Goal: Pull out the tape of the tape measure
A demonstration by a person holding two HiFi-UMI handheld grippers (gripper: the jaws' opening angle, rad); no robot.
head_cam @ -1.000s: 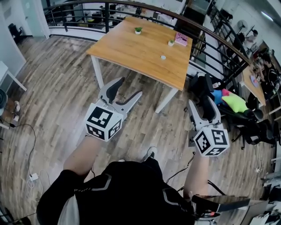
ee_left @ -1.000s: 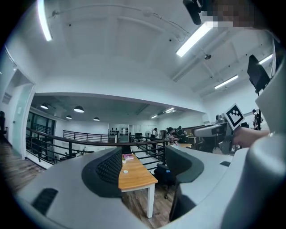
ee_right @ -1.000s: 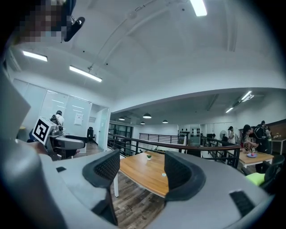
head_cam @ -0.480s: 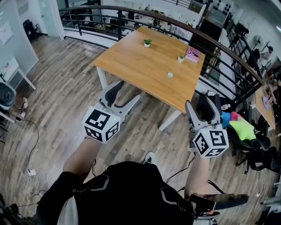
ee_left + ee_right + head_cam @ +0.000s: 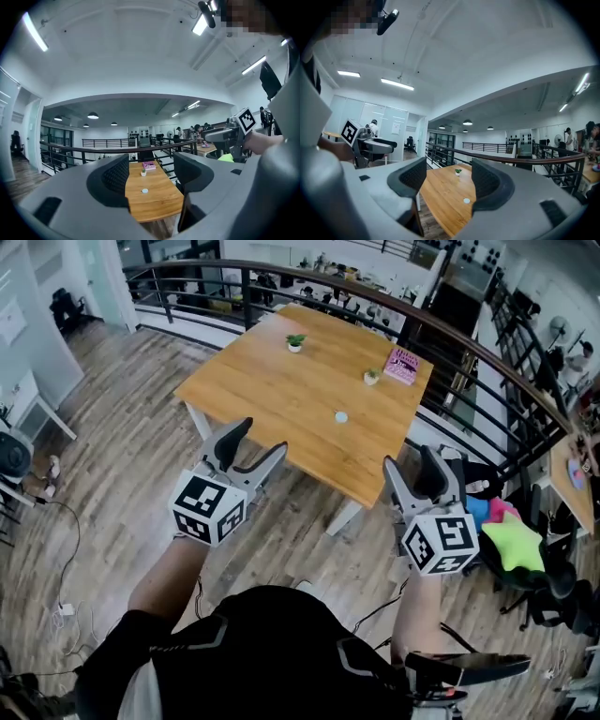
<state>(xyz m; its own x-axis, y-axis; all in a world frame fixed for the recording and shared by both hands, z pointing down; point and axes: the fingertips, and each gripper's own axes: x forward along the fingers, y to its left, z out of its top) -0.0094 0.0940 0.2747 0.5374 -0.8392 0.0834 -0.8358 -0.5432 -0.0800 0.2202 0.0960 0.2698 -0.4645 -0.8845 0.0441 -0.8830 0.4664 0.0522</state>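
Tape measure (image 5: 341,416), a small white round disc, lies on the wooden worktop (image 5: 272,381), on its right half and a little in from the edge that runs along the railing (image 5: 469,338). Nothing touches it. Too small to make out any tape.

Left gripper (image 5: 260,439) is held in the air short of the worktop's near edge, jaws apart, nothing between them. In the left gripper view (image 5: 151,176) the gap frames the worktop with the disc (image 5: 145,191) far off. Right gripper (image 5: 410,465) is held beside the worktop's near corner, jaws also apart and empty. Its own view (image 5: 448,178) shows the disc (image 5: 466,201) low in the gap, well apart from the jaws.

Pink book (image 5: 401,365) lies at the far right corner. Small pot (image 5: 371,378) stands just beside the book, toward the middle. Potted plant (image 5: 295,341) stands near the far edge, alone. All upright, none touching the disc.

Wood floor (image 5: 122,446) lies under everything. Green cushion (image 5: 511,549) rests on a chair off to the right, well apart from the worktop.
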